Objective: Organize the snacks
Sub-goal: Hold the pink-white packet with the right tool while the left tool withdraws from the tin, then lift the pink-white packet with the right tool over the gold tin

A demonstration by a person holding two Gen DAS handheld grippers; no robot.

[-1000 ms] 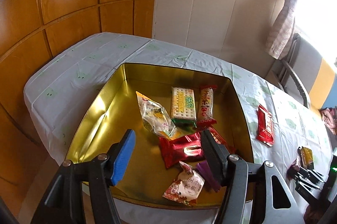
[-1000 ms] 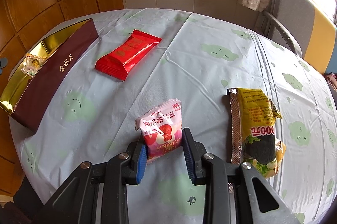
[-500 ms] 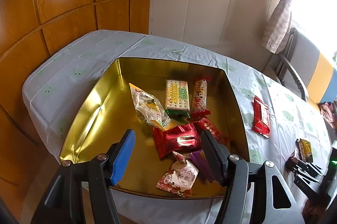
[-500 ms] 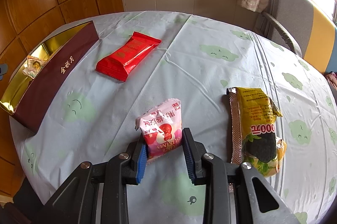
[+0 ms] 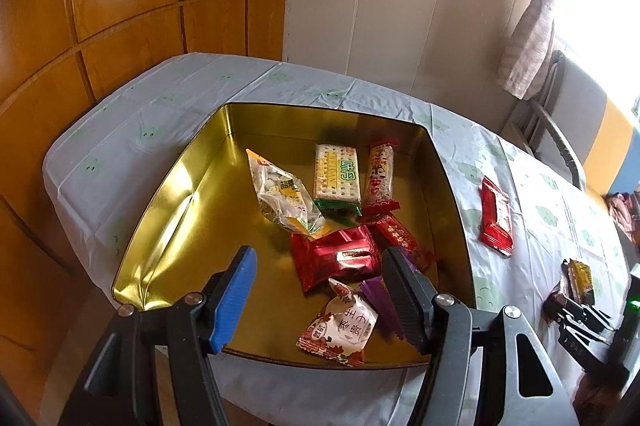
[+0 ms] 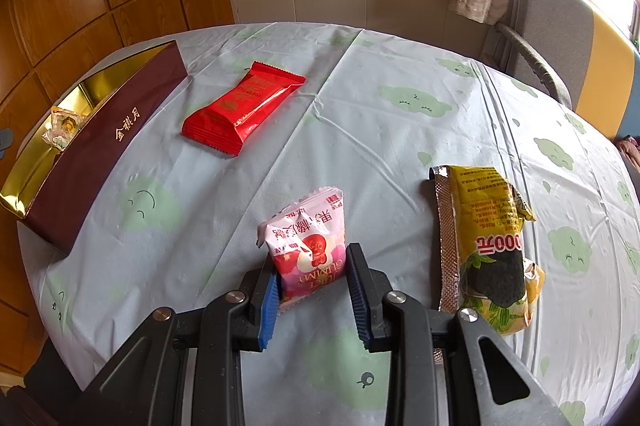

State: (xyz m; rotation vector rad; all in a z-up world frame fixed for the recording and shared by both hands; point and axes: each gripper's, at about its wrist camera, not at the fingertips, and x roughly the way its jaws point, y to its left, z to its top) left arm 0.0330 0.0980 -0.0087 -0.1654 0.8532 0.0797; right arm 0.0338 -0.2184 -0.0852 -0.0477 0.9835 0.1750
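While the right gripper (image 6: 312, 282) pinches the pink gummy pouch (image 6: 308, 246) near the table's front edge, long axis pointing away, the spread left gripper (image 5: 316, 290) overlooks the gold tin's (image 5: 168, 209) snacks.

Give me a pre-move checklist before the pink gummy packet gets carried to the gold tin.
1. Right claw closed on the pink gummy packet: ok, both pads press its sides.
2. Packet clear of the yellow packet beside it: ok, they lie apart.
3. Red packet out of the way: cannot tell, it lies between the claw and the gold tin.
4. Free floor in the tin: ok, its left half is bare.
5. Left claw empty and open: ok, but it hangs over the tin's near edge.
6. Packet lifted off the tablecloth: cannot tell.
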